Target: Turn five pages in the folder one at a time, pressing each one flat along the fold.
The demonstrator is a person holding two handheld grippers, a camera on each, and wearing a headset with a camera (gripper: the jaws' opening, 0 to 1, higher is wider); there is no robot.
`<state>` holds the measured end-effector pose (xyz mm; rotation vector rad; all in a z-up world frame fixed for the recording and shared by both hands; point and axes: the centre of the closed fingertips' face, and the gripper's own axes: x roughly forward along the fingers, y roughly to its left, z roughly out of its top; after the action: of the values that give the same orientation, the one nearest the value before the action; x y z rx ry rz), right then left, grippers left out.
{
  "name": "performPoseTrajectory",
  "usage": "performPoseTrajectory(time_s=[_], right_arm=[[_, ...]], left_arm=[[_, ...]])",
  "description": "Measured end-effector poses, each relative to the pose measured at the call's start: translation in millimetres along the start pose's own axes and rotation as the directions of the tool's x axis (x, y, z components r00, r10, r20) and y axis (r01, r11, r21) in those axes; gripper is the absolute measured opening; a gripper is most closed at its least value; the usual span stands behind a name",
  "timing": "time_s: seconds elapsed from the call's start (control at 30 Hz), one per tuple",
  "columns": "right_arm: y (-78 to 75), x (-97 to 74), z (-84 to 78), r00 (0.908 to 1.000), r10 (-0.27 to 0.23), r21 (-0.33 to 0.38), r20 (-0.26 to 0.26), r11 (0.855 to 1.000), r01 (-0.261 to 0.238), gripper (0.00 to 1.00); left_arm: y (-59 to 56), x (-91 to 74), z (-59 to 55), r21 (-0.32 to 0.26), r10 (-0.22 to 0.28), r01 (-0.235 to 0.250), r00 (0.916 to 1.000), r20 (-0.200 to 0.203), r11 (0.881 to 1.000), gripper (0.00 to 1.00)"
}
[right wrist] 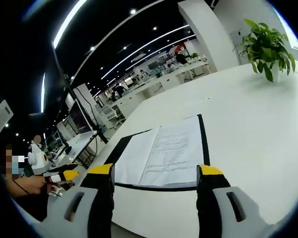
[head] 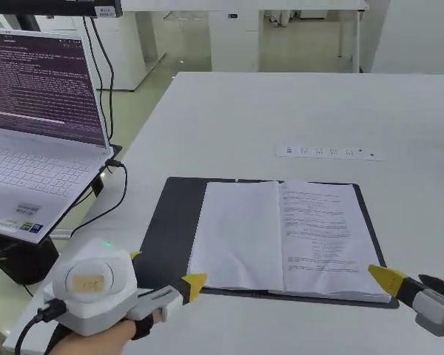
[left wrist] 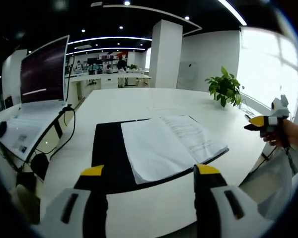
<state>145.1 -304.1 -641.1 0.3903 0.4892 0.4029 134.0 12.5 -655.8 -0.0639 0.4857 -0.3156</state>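
The folder (head: 174, 222) is lying open and flat on the white counter (head: 296, 111), directly ahead of the person. A blank sheet (head: 237, 233) is showing on the left half and a printed page (head: 322, 237) on the right. The fold (head: 281, 237) is running straight away from the person, from the near edge toward the far edge, so any pressing stroke would be travelling along that line.

The right claw (right wrist: 156, 169) is hovering off the folder's near right corner, just beside the printed page's outer edge without touching it. Its jaws are standing spread with nothing between them. In its own view the folder is lying straight ahead beyond the tips, the printed page the nearer half.

The left claw (left wrist: 150, 171) is waiting off the near left corner, by the bare black cover. It too is released and carrying nothing. From there the fold is lying ahead and to its right, with the blank sheet in between.

I'm judging that the right claw is the better placed to lift the printed page, since that page's free edge is on its side. The page would be swinging leftward over the fold. The left claw would be receiving it or smoothing it down.

A laptop (head: 37, 148) is sitting off to the left, well apart from the folder.
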Motion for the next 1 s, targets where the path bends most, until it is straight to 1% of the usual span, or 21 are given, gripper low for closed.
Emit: performPoseTrajectory(time_s=[0.13,0.27,0.4,0.53,0.63,0.8,1.0], right_arm=[[-8.5,-6.6,2.8,0.9994,-0.032,-0.032,0.013,0.999,0.032,0.82],[-13.2,-10.0,3.0,0.9983,-0.054,-0.045,0.021,0.997,0.055,0.93],[-16.6,-12.3,4.5,0.9972,-0.068,-0.057,0.030,0.996,0.070,1.00],[-18.6,-14.5,7.6,0.9963,-0.076,-0.077,0.040,0.994,0.079,1.00],[-17.8,-14.5,6.8,0.9970,-0.070,-0.073,0.034,0.995,0.072,1.00],[-17.2,-12.5,2.8,0.9977,-0.064,-0.085,0.022,0.994,0.066,1.00],[-15.4,-12.8,0.2,0.9979,-0.061,-0.082,0.021,0.995,0.062,1.00]], left_arm=[[-1.8,-5.7,0.0,-0.014,0.005,-0.005,1.0000,0.007,1.000,0.84],[-1.5,-12.1,0.5,-0.025,0.013,-0.013,0.9998,0.014,1.000,0.95],[1.6,-17.3,0.6,-0.020,0.023,-0.023,0.9997,0.011,1.000,0.99],[3.6,-20.6,0.3,-0.039,0.027,-0.026,0.9995,0.015,0.999,0.99],[3.1,-21.8,-0.2,-0.040,0.028,-0.028,0.9995,0.014,0.999,0.99],[0.6,-19.2,-2.8,-0.033,0.021,-0.021,0.9998,0.001,0.999,0.99],[-5.8,-13.7,1.8,-0.022,0.009,-0.009,1.0000,0.002,1.000,0.99]])
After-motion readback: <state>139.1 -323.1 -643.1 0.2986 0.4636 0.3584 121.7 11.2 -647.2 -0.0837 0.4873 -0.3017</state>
